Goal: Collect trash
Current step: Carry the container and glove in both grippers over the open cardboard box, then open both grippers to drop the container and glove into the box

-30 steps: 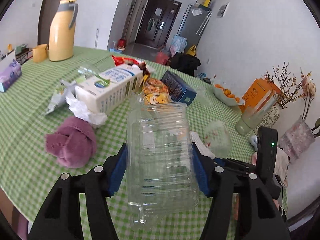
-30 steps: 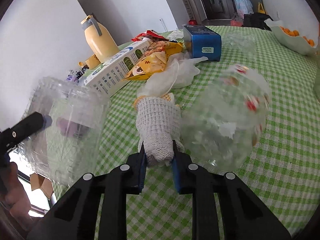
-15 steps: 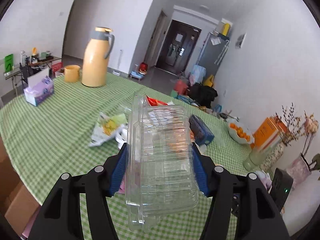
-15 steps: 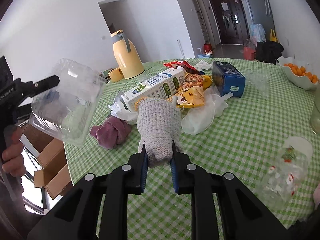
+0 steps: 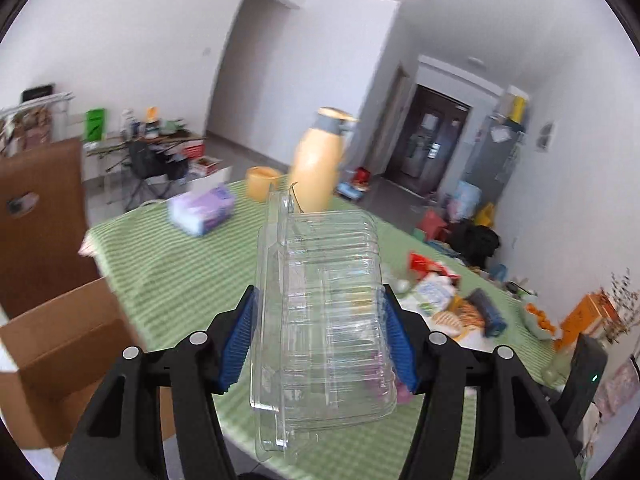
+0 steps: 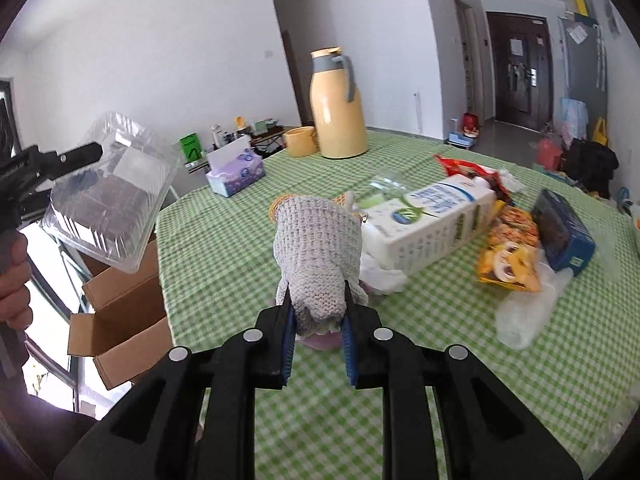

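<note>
- The left gripper (image 5: 318, 340) is clenched on a clear plastic food box (image 5: 320, 320), its blue pads pressing both sides. The box is held up in the air near the left edge of the table (image 5: 168, 264).
- From the right wrist view, that same box hangs above an open cardboard box (image 6: 120, 304), which stands on the floor just beside the table's left edge.
- The right gripper (image 6: 316, 334) is clenched on a grey knitted cloth (image 6: 316, 248), lifted above the green checked tablecloth.
- More rubbish lies on the far right of the table: a milk carton (image 6: 432, 216), a yellow snack bag (image 6: 508, 252), a blue packet (image 6: 560, 232) and a clear plastic bag (image 6: 528, 308).
- A yellow flask (image 6: 336, 108) and a tissue box (image 6: 236, 172) stand at the far side.
- The step in hand looks like carrying both items to the cardboard box.
- Next, each item probably needs to be brought over the opening and let go, the plastic box first since it is nearer.
</note>
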### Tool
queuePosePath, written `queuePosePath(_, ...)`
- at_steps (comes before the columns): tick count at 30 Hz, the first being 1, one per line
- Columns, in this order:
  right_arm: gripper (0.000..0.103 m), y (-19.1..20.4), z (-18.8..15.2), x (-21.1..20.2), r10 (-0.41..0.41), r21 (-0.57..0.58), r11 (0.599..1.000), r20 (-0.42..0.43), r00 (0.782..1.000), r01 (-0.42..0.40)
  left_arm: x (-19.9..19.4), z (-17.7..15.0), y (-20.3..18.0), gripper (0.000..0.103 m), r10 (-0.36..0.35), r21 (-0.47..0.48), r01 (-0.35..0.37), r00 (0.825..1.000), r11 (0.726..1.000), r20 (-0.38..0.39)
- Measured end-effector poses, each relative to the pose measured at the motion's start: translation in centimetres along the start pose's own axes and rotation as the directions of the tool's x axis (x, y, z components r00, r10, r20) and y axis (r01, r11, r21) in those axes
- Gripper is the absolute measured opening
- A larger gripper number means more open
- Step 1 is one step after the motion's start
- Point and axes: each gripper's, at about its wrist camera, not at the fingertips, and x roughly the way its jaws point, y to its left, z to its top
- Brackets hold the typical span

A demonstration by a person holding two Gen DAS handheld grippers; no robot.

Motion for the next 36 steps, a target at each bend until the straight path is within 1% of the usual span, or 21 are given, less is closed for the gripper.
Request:
queuePosePath(3,0.020,4.9,1.5,3.8,0.094,-0.078,0.992,-0.031,0.995,-0.096,-1.2,-1.2,6.8,0.057,0.122,-0.049,-0.123,0.992,0.991,-0.014)
queuePosePath(7,0.020,12.0,3.1,8.7,0.245,-0.169,0.951,-0.091,0.965,-0.257,-3.6,-3.3,16.9,0.057,0.303,-0.139,-0.306,0.952,0.942,-0.047)
queuePosePath(10,0.020,18.3,3.6,13.6,0.354,-0.211,0.897,-0.187,0.916,-0.389,-4.0,-5.3,23.6,0.057,0.411,-0.205,-0.427,0.904,0.881,-0.120)
queuePosePath(13,0.020,25.1,2.7,19.6,0.409,-0.240,0.835,-0.332,0.850,-0.495,-3.5,-8.0,29.8,0.057,0.478,-0.268,-0.527,0.848,0.807,-0.228)
queuePosePath(15,0.020,29.1,1.4,23.3,0.391,-0.264,0.812,-0.417,0.820,-0.521,-2.5,-9.5,33.3,0.057,0.517,-0.285,-0.592,0.802,0.754,-0.300)
queuePosePath(16,0.020,31.2,0.6,25.3,0.376,-0.284,0.795,-0.462,0.803,-0.536,-1.9,-10.4,34.9,0.057,0.543,-0.287,-0.633,0.769,0.719,-0.337)
queuePosePath(17,0.020,32.7,-0.2,26.7,0.368,-0.294,0.782,-0.493,0.788,-0.550,-1.2,-11.2,36.2,0.057,0.554,-0.282,-0.659,0.745,0.697,-0.371)
queuePosePath(18,0.020,34.3,-1.3,28.7,0.339,-0.306,0.774,-0.540,0.770,-0.555,-0.9,-11.8,36.8,0.057,0.555,-0.290,-0.672,0.733,0.682,-0.393)
queuePosePath(20,0.020,37.1,-3.1,31.1,0.262,-0.372,0.759,-0.576,0.774,-0.534,0.4,-12.4,38.6,0.059,0.554,-0.273,-0.694,0.705,0.666,-0.442)
queuePosePath(23,0.021,40.4,-6.2,34.4,0.192,-0.410,0.728,-0.647,0.738,-0.549,2.2,-13.0,39.9,0.062,0.552,-0.238,-0.720,0.666,0.652,-0.502)
queuePosePath(24,0.021,41.3,-7.3,35.5,0.147,-0.443,0.715,-0.661,0.736,-0.541,2.5,-13.2,40.6,0.064,0.537,-0.250,-0.724,0.659,0.643,-0.527)
queuePosePath(25,0.022,42.0,-8.4,36.2,0.119,-0.472,0.695,-0.668,0.734,-0.543,2.6,-13.5,41.3,0.067,0.532,-0.266,-0.720,0.667,0.641,-0.522)
queuePosePath(26,0.022,42.4,-9.1,37.1,0.110,-0.471,0.687,-0.686,0.720,-0.553,2.5,-13.4,41.5,0.070,0.527,-0.282,-0.711,0.680,0.644,-0.510)
queuePosePath(28,0.024,42.7,-10.1,38.9,0.122,-0.413,0.698,-0.736,0.666,-0.585,1.8,-13.1,41.3,0.080,0.512,-0.315,-0.685,0.712,0.657,-0.481)
queuePosePath(29,0.024,42.8,-10.5,39.4,0.131,-0.391,0.701,-0.752,0.646,-0.596,1.3,-13.3,40.8,0.082,0.516,-0.318,-0.689,0.710,0.652,-0.479)
queuePosePath(30,0.024,42.8,-10.7,39.8,0.131,-0.386,0.702,-0.756,0.641,-0.598,0.9,-13.5,40.8,0.082,0.519,-0.319,-0.691,0.708,0.648,-0.478)
queuePosePath(31,0.030,43.0,-10.9,40.2,0.132,-0.382,0.703,-0.759,0.637,-0.600,0.6,-13.5,40.8,0.082,0.517,-0.327,-0.686,0.715,0.650,-0.470)
queuePosePath(32,0.036,43.1,-11.0,40.5,0.138,-0.367,0.702,-0.771,0.622,-0.611,0.1,-13.4,40.8,0.082,0.514,-0.339,-0.680,0.722,0.650,-0.463)
queuePosePath(33,0.052,43.0,-10.9,40.9,0.151,-0.338,0.703,-0.788,0.597,-0.625,-0.4,-13.3,40.7,0.082,0.514,-0.350,-0.679,0.725,0.645,-0.459)
queuePosePath(34,0.064,42.9,-10.6,41.0,0.164,-0.323,0.708,-0.790,0.591,-0.628,-1.1,-13.2,39.8,0.082,0.520,-0.363,-0.680,0.727,0.637,-0.449)
queuePosePath(36,0.065,42.8,-9.4,40.5,0.186,-0.321,0.709,-0.774,0.606,-0.627,-1.8,-12.9,39.4,0.082,0.535,-0.375,-0.683,0.727,0.627,-0.430)
